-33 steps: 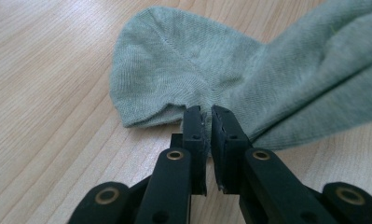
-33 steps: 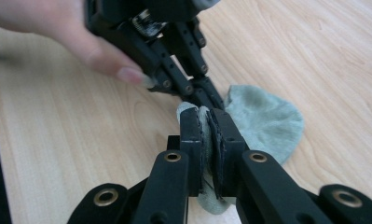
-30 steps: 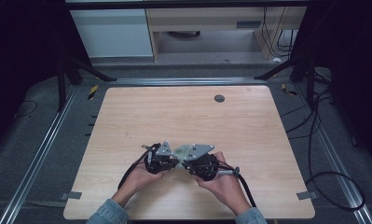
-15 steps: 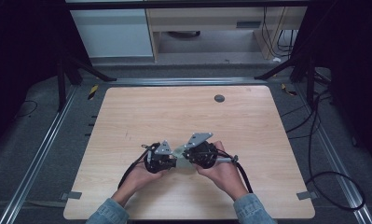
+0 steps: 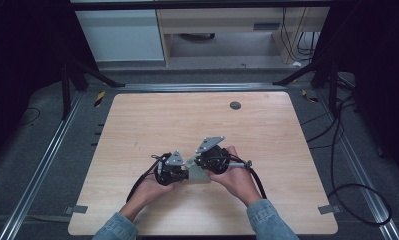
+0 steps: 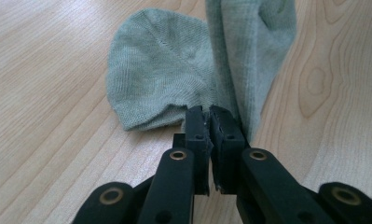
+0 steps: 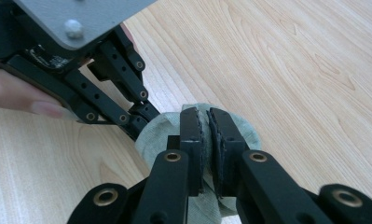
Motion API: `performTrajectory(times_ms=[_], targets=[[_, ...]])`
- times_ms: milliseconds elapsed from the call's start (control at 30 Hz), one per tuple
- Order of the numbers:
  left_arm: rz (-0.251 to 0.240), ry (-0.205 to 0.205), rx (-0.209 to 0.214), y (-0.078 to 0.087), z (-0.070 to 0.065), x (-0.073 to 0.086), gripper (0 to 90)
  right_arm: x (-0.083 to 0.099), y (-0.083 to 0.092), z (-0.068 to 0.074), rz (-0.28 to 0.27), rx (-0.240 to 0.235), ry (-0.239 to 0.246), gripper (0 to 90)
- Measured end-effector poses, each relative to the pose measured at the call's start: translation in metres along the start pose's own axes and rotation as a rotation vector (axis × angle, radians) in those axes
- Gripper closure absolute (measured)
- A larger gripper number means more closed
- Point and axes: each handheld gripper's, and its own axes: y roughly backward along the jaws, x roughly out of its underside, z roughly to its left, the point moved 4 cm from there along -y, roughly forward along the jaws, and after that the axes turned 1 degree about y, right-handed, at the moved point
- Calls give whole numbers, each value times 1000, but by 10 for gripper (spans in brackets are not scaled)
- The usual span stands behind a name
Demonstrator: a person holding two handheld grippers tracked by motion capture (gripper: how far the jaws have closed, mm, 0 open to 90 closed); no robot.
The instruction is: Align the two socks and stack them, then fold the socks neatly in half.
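A grey-green sock point(image 5: 197, 172) lies on the wooden table point(image 5: 197, 120) near its front edge, between my two grippers. In the left gripper view the left gripper point(image 6: 210, 116) is shut on the sock point(image 6: 155, 84) at its edge; one part of the fabric rises upward, the rounded part lies flat. My right gripper point(image 7: 205, 122) is shut on the bunched sock point(image 7: 251, 135) from above. The left gripper point(image 7: 127, 109) meets the same sock from the upper left there. In the high view the left gripper point(image 5: 185, 174) and the right gripper point(image 5: 199, 165) almost touch.
A small dark round spot point(image 5: 235, 105) lies on the table's far right part. Metal rails point(image 5: 52, 150) run along both sides of the table, with cables point(image 5: 337, 150) on the floor at the right. Cabinets point(image 5: 127, 35) stand behind.
The right gripper has lifted and tilted, drawing its part of the sock up and slightly away from me. The left gripper has stayed nearly where it was.
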Motion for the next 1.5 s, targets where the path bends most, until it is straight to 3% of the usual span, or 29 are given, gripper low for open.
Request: performTrajectory(times_ms=[633, 1500], targets=[[-5, 4, 1, 0, 0, 0, 862, -1, -17, -13, 23, 10, -9, 847], [-3, 3, 3, 0, 0, 0, 863, 2, -32, -19, 50, 7, -19, 844]])
